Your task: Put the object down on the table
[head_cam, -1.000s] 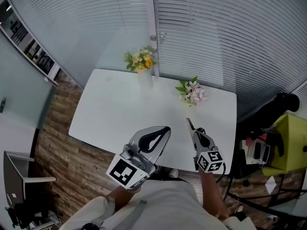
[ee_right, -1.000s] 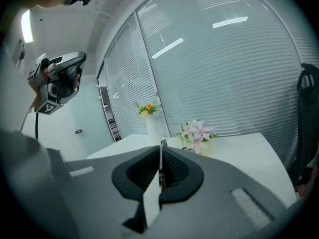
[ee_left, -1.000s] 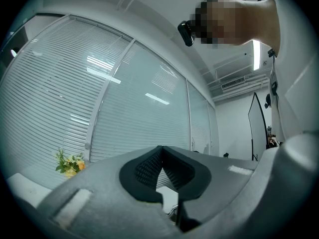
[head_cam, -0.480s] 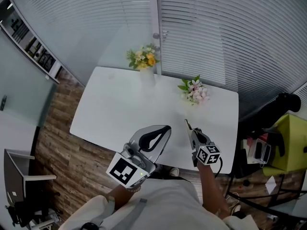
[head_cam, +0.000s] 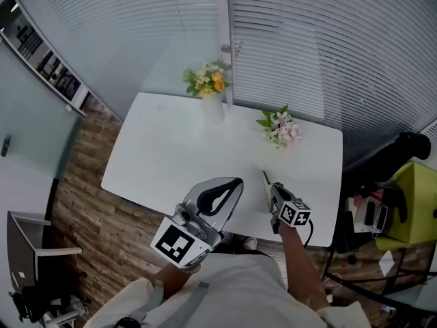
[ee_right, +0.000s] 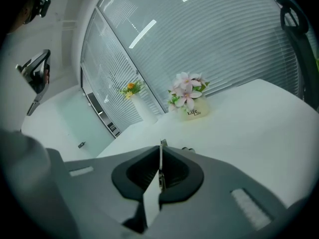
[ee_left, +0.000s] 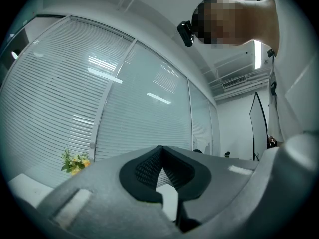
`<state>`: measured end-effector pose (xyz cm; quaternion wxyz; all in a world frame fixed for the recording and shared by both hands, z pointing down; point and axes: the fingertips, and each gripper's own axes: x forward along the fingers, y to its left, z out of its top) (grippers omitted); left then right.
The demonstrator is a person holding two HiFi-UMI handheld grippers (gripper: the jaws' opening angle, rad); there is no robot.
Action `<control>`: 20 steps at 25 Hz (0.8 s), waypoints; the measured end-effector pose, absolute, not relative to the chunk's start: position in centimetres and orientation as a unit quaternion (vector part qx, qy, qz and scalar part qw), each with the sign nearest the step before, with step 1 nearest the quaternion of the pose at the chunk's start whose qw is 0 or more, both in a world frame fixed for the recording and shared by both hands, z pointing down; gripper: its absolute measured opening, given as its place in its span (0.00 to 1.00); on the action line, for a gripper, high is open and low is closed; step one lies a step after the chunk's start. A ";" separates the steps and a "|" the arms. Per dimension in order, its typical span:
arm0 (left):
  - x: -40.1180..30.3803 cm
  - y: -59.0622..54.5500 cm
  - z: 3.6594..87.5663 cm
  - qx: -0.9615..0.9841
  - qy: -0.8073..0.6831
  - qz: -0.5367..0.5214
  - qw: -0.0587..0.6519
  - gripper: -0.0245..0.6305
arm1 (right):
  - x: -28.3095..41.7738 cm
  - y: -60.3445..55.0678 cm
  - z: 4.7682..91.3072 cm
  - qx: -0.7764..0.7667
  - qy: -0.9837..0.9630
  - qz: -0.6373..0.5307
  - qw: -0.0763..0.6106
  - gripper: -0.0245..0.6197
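My right gripper (head_cam: 268, 184) hangs low over the near right part of the white table (head_cam: 171, 159), shut on a thin flat object (ee_right: 160, 156). That object stands edge-on between the pads, and its tip (head_cam: 264, 175) pokes out past the jaws. I cannot tell what it is. In the right gripper view the right gripper (ee_right: 160, 152) points down at the tabletop (ee_right: 249, 118). My left gripper (head_cam: 234, 183) is held higher, near my body, with its jaws shut and nothing in them. In its own view the left gripper (ee_left: 160, 151) faces the window blinds.
A white vase of yellow flowers (head_cam: 209, 87) stands at the table's far edge. A pot of pink flowers (head_cam: 281, 128) stands to the far right. A black chair (head_cam: 399, 149) and a yellow-green seat (head_cam: 413, 197) are right of the table. Wooden floor (head_cam: 75, 183) lies to the left.
The right gripper has sunk toward the tabletop and rolled, still shut on the thin object. The left gripper has kept still.
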<state>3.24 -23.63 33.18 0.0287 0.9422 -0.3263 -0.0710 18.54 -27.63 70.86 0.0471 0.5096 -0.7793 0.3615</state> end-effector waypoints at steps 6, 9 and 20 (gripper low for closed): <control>2.7 -23.8 33.3 0.941 -0.329 -0.071 0.029 0.04 | 18.0 -28.4 72.9 0.507 -0.766 0.393 0.040 0.05; 2.4 -23.9 33.3 0.941 -0.331 -0.071 0.029 0.04 | 17.9 -28.8 73.6 0.508 -0.759 0.407 0.035 0.05; 1.7 -24.6 33.5 0.939 -0.336 -0.069 0.033 0.04 | 18.0 -29.3 75.9 0.513 -0.739 0.434 0.039 0.05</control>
